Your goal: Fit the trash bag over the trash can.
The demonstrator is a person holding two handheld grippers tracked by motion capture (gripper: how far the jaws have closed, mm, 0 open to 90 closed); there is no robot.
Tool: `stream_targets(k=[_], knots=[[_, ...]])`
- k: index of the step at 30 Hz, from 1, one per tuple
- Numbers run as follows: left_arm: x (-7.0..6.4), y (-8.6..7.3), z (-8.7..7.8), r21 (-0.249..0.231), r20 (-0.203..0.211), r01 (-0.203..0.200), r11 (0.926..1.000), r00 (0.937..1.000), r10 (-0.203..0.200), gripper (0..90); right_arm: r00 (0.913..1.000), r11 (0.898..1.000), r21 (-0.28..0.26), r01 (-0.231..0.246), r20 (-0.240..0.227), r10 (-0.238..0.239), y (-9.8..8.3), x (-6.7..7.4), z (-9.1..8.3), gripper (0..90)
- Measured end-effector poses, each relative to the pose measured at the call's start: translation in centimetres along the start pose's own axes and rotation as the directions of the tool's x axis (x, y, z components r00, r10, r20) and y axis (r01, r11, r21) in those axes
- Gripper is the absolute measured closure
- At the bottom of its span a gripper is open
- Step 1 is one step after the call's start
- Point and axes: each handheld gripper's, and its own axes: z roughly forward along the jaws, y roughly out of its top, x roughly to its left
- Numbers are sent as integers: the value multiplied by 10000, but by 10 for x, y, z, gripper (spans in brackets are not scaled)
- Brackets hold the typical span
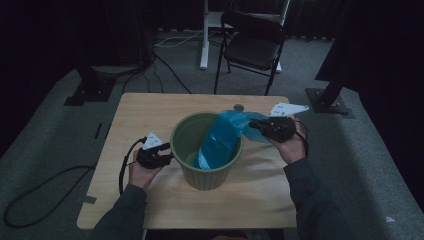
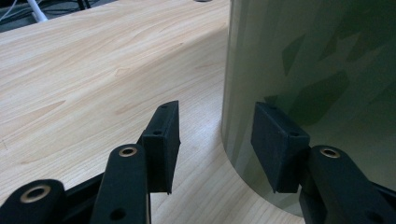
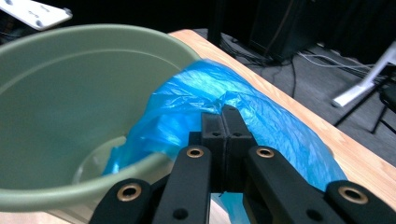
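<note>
Right tongs (image 3: 223, 122) pinch blue bag (image 1: 222, 137) draped lengthwise over bin (image 1: 206, 176) rim; left tongs (image 2: 217, 149) gape beside it.

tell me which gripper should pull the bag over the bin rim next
Right. The right gripper is already shut on the bag at the bin rim; the left gripper is open beside the bin's wall.

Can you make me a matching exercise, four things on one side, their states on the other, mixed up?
Things:
1. left gripper
2. right gripper
3. blue bag
4. green bin

States:
A. draped over the rim, partly inside
B. jaws open beside the bin's outer wall
C. upright on the wooden table
D. jaws shut on plastic

Pairs: 1-B, 2-D, 3-A, 4-C
</note>
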Motion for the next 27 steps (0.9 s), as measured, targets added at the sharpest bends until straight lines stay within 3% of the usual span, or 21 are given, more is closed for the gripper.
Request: stream_targets(k=[20, 27], knots=[[-10, 14, 2, -203, 246, -267, 9994, 9993, 272, 524, 9913, 10000, -37, 74, -1313, -78, 13, 17, 13, 900], [-8, 19, -10, -402, 400, -283, 9988, 9987, 299, 527, 9880, 9995, 59, 314, -1514, -301, 20, 22, 17, 900]])
